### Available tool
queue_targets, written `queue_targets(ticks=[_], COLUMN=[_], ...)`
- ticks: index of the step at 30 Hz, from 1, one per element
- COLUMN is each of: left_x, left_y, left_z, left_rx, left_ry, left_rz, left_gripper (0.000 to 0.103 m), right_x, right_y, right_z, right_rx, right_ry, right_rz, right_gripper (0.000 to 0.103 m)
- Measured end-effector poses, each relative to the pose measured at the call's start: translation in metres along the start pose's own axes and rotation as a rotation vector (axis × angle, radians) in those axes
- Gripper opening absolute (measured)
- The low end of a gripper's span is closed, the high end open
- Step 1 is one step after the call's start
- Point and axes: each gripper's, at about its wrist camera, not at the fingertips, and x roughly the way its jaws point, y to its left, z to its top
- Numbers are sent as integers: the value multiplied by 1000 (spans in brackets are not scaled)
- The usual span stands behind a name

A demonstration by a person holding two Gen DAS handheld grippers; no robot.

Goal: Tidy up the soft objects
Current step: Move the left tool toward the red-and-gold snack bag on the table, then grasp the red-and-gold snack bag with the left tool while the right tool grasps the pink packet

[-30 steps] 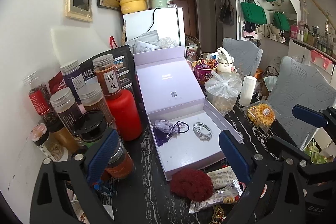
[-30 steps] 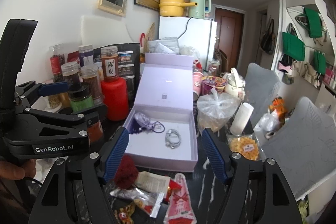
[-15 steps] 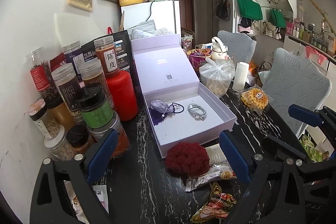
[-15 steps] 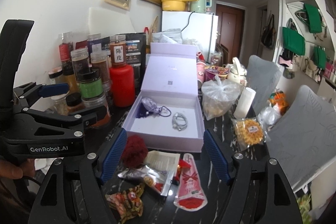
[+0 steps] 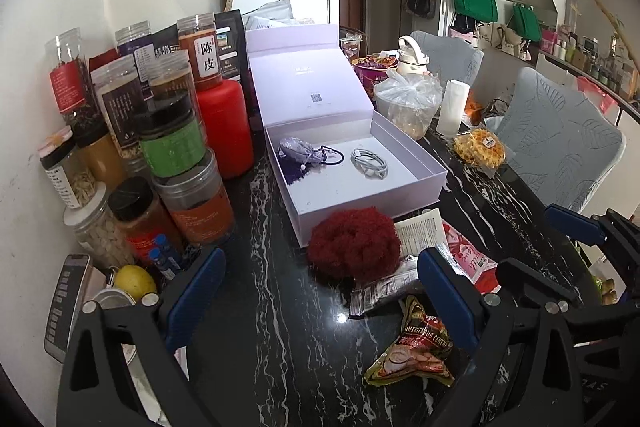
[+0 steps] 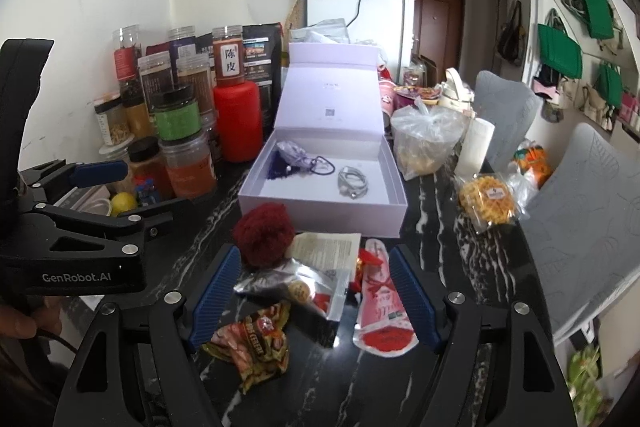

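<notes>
A dark red fluffy scrunchie [image 5: 354,247] [image 6: 264,241] lies on the black marble table, against the front wall of an open lilac box [image 5: 360,211] [image 6: 320,221]. In the box lie a lilac pouch [image 5: 298,155], a black hair tie [image 5: 334,155] and a coiled grey cable [image 5: 370,165]. My left gripper [image 5: 320,267] hangs open just in front of the scrunchie, with nothing between its fingers. My right gripper [image 6: 315,255] stands open above several snack packets [image 6: 304,287], to the right of the scrunchie. Neither gripper touches anything.
Jars [image 5: 172,147] and a red bottle [image 5: 224,127] crowd the left side by the wall. A knotted plastic bag [image 5: 408,103], a white roll [image 5: 452,107] and a waffle packet [image 5: 478,147] stand right of the box. Grey chairs [image 5: 560,147] line the table's right edge.
Both grippers have sunk toward the table and tipped downward, so the scrunchie and the snack packets now show more fully between the fingers. Nothing on the table has moved.
</notes>
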Motion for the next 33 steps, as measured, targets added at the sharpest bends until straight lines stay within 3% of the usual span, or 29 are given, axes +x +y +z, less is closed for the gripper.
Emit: queue_targets(ticks=[8,19,33], left_x=[5,23,55], left_y=[6,-16,-53], left_z=[-23,-49,-70], left_rx=[-54,2,66], left_ry=[18,100,207], left_rz=[-58,-109,-216], left_gripper=[98,98,98], right_x=[8,23,36], right_y=[-6,-24,-55], right_z=[-29,-68,-90], right_rx=[53,114,156], right_ry=[29,129,184], right_rz=[-17,-34,-79], right_gripper=[77,77,77])
